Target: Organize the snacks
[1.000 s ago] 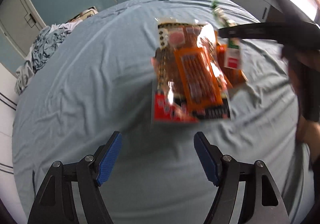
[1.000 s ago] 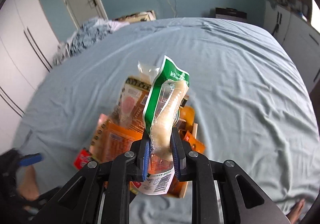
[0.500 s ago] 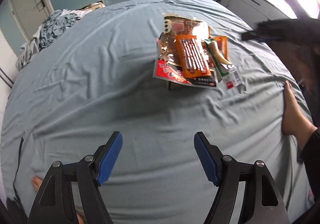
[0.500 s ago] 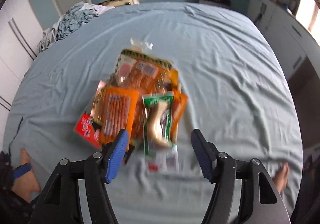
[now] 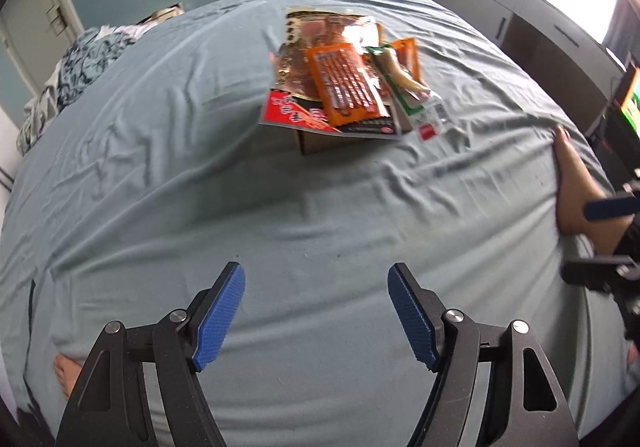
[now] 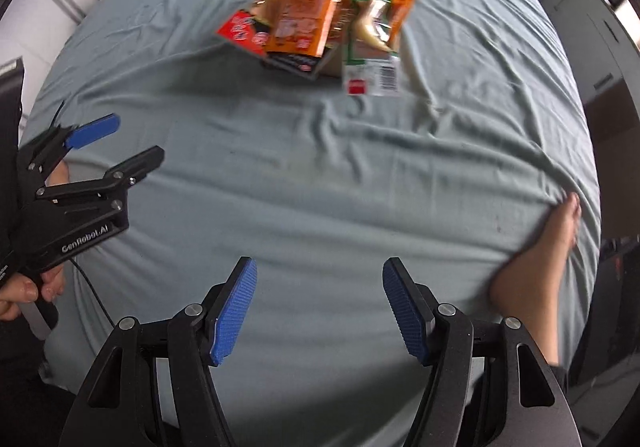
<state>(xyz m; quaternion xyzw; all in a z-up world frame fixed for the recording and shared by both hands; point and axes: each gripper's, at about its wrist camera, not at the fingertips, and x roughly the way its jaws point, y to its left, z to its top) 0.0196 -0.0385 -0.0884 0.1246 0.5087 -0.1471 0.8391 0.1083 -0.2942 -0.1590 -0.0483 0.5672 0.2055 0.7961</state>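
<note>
A heap of snack packets lies on a small cardboard box [image 5: 320, 139] in the middle of the bed. On top is an orange packet [image 5: 346, 85] [image 6: 306, 21], beside it a green and white packet [image 5: 408, 87] [image 6: 370, 43], and beneath them a red packet [image 5: 290, 111] [image 6: 242, 29]. My left gripper [image 5: 316, 313] hangs open over bare sheet, well short of the heap. My right gripper [image 6: 318, 305] is also open with nothing between its fingers, likewise drawn back from the heap. In the right wrist view the left gripper [image 6: 114, 141] shows at the left edge.
The blue-grey bedsheet [image 5: 200, 187] is wrinkled all over. A bundle of patterned bedding [image 5: 76, 71] sits at the far left corner. White cupboards [image 5: 520, 11] line the right side. A person's bare foot [image 5: 572, 183] [image 6: 536, 259] rests at the bed's right edge.
My right gripper let go of the green and white packet, which now lies on the heap, and pulled back. My left gripper also drew away from the heap.
</note>
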